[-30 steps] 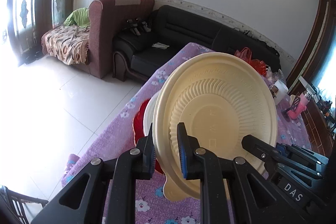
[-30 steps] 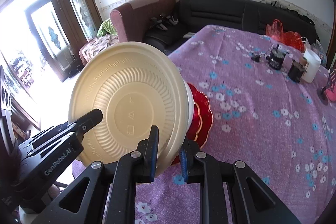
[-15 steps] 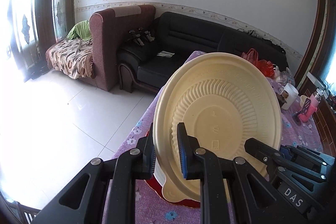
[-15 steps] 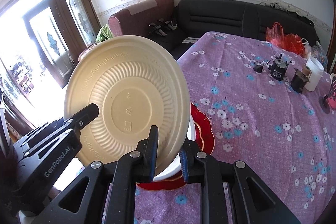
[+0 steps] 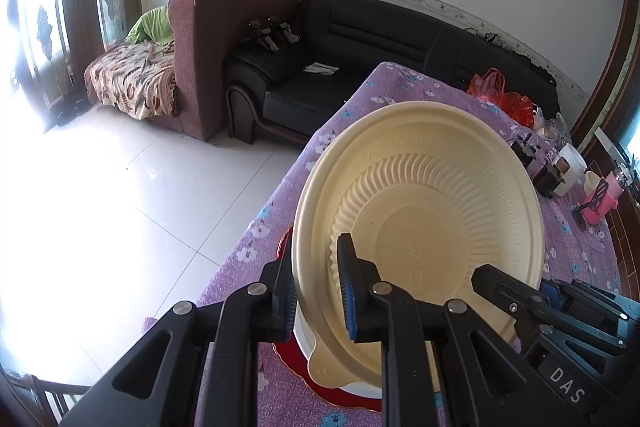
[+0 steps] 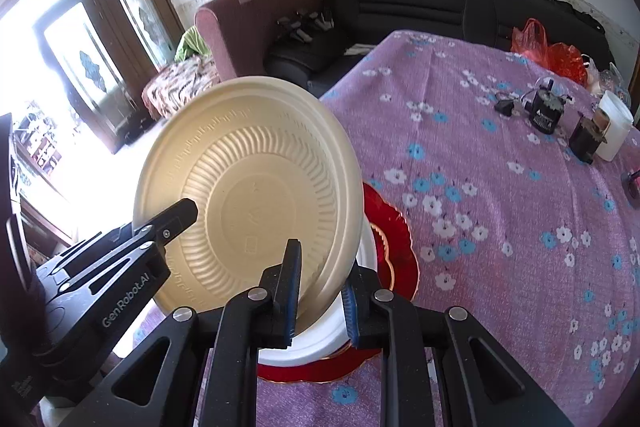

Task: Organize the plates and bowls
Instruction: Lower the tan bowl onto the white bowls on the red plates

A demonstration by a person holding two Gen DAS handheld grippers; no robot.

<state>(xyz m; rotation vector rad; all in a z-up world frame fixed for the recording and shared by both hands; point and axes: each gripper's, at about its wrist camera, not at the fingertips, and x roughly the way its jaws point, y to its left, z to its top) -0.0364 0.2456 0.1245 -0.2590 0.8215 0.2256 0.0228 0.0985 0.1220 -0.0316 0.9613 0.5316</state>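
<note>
A cream ribbed plastic bowl [image 5: 424, 211] is held tilted on edge, its underside facing both cameras; it also shows in the right wrist view [image 6: 248, 195]. My left gripper [image 5: 316, 287] is shut on its left rim. My right gripper [image 6: 320, 291] is shut on its right rim. Behind and below it a white bowl [image 6: 360, 307] rests on a red plate [image 6: 394, 243] on the purple flowered tablecloth. The red plate's edge [image 5: 340, 393] shows below the bowl in the left wrist view.
The table's left edge [image 5: 280, 187] drops to a white tiled floor. At the far right stand black motors [image 6: 546, 113], a white cup [image 6: 614, 131], red bags [image 6: 556, 55] and a pink item [image 5: 600, 203]. Sofas [image 5: 360, 39] line the wall.
Both grippers have lowered the cream bowl a little toward the white bowl and red plate. Both grips are unchanged.
</note>
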